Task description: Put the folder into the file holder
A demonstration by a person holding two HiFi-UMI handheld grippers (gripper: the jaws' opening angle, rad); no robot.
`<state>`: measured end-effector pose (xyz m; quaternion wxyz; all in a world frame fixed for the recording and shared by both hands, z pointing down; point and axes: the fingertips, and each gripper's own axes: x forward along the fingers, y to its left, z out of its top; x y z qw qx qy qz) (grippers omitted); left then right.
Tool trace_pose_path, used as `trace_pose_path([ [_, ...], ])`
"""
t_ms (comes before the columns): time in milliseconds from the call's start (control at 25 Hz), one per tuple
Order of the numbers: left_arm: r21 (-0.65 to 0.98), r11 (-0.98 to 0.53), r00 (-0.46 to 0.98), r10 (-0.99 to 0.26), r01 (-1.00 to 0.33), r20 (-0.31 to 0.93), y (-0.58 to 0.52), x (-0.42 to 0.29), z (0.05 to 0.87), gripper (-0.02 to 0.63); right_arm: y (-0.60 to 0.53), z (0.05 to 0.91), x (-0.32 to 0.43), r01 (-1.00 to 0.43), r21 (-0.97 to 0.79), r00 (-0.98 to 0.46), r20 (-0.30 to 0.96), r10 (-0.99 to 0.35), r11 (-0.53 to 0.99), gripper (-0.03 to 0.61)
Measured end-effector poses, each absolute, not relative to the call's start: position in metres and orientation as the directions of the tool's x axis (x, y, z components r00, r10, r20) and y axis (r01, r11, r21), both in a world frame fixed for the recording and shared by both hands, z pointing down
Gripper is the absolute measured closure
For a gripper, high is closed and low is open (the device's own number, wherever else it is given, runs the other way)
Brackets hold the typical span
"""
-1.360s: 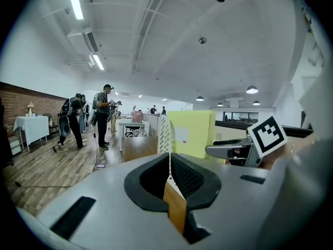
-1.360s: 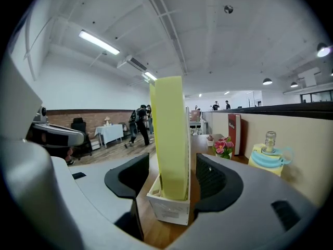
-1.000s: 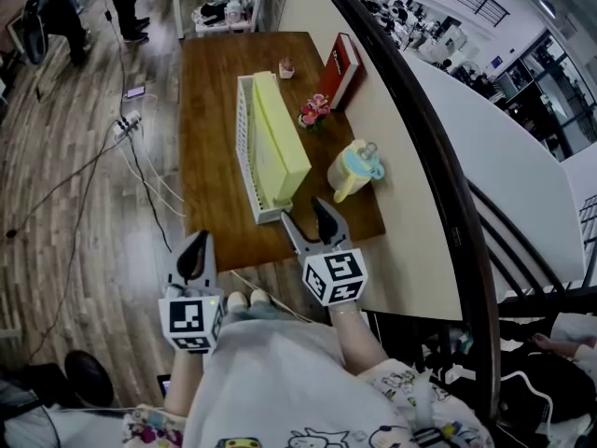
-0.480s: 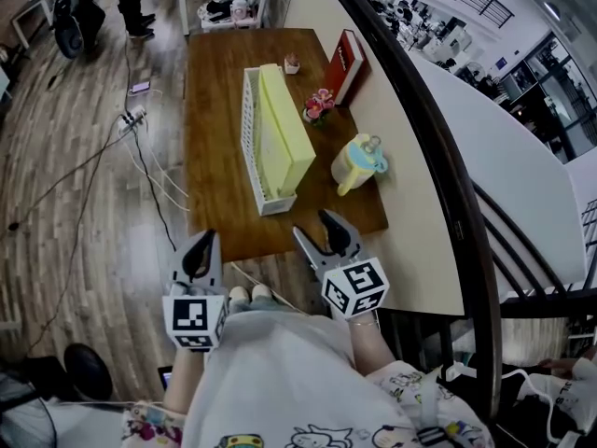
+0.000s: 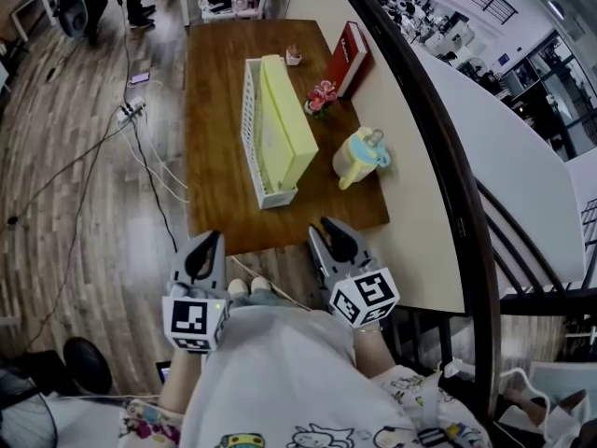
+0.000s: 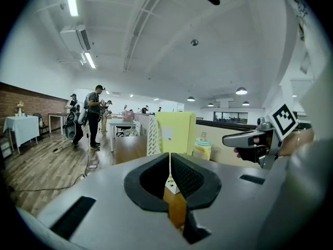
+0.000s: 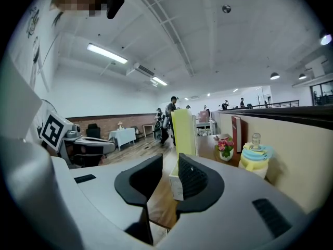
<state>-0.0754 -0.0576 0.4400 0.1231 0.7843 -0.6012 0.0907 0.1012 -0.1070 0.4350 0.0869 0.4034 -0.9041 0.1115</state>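
A yellow folder (image 5: pixel 284 124) stands upright in the white slotted file holder (image 5: pixel 252 119) on the brown table (image 5: pixel 215 194). Both grippers hang off the table's near edge, close to the person's body. The left gripper (image 5: pixel 207 248) is shut, its pads meeting with nothing between them (image 6: pixel 169 163). My right gripper (image 5: pixel 331 233) is closing; a narrow gap shows between its jaws and nothing is in it (image 7: pixel 170 173). In the left gripper view the folder (image 6: pixel 175 132) stands straight ahead; in the right gripper view the folder (image 7: pixel 183 132) shows beyond the jaws.
Right of the holder stand a small flower pot (image 5: pixel 320 95), a red book (image 5: pixel 352 47) leaning on the wall and a yellow bottle with a blue lid (image 5: pixel 359 157). Cables (image 5: pixel 140 147) trail over the wooden floor at left. People stand far back (image 6: pixel 94 113).
The right gripper has drawn back from the table edge toward the body and its jaws have narrowed. The left gripper has barely moved. Folder and holder are unchanged.
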Motion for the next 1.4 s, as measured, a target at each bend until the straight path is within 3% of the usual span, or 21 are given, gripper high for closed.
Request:
trace_pose_path([
  [560,0.119,-0.244,0.27,-0.905,-0.962,0.327,-0.052,-0.081,0.456,0.603,-0.104,0.446,0.107,-0.759,-0.186,-0.651,0.253,-0.716,0.624,0.575],
  [1400,0.12,-0.213,0.242,-0.906,-0.97,0.347,-0.052,-0.097,0.461,0.603,-0.11,0.451,0.097,-0.754,-0.207,-0.656,0.282,-0.7,0.624,0.578],
])
